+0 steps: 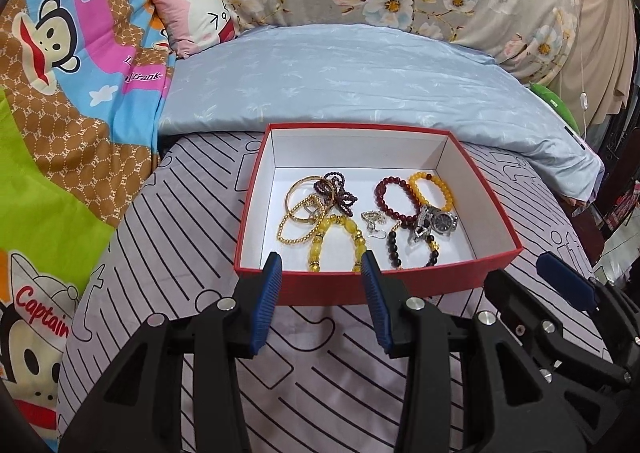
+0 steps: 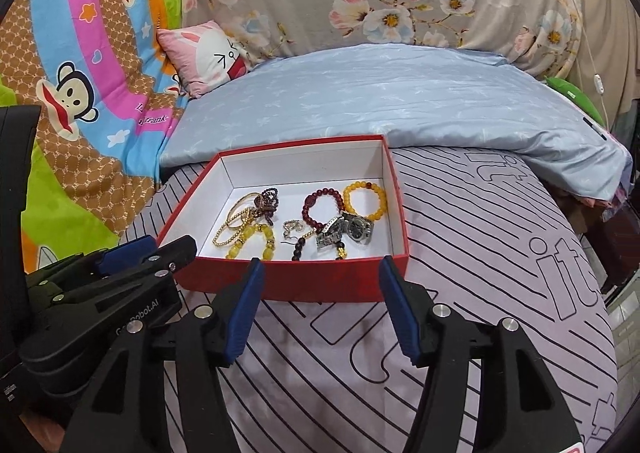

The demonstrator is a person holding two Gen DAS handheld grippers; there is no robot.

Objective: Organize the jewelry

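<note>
While the red box (image 1: 400, 285) sits on the striped bed sheet (image 1: 320, 373) with its long side running left to right, both tools hover just short of its near wall. Inside, on the white floor, the jewelry lies flat in a loose heap toward the near half: a gold bangle (image 1: 310, 195) and gold bead chain (image 1: 298, 229) at the left, tangled with a dark garnet strand (image 1: 340, 193); a big yellow bead bracelet (image 1: 336, 243) near the front; a small silver piece (image 1: 374, 221) in the middle; a red bracelet (image 1: 390, 197), an amber bracelet (image 1: 432, 191), a watch (image 1: 436, 223) and a black bead bracelet (image 1: 412, 251) at the right. The left tool (image 1: 322, 265) is spread wide, holding nothing. The right tool (image 2: 320, 273) is likewise wide apart and empty. A blue quilt (image 1: 360, 81) lies beyond the box.
</note>
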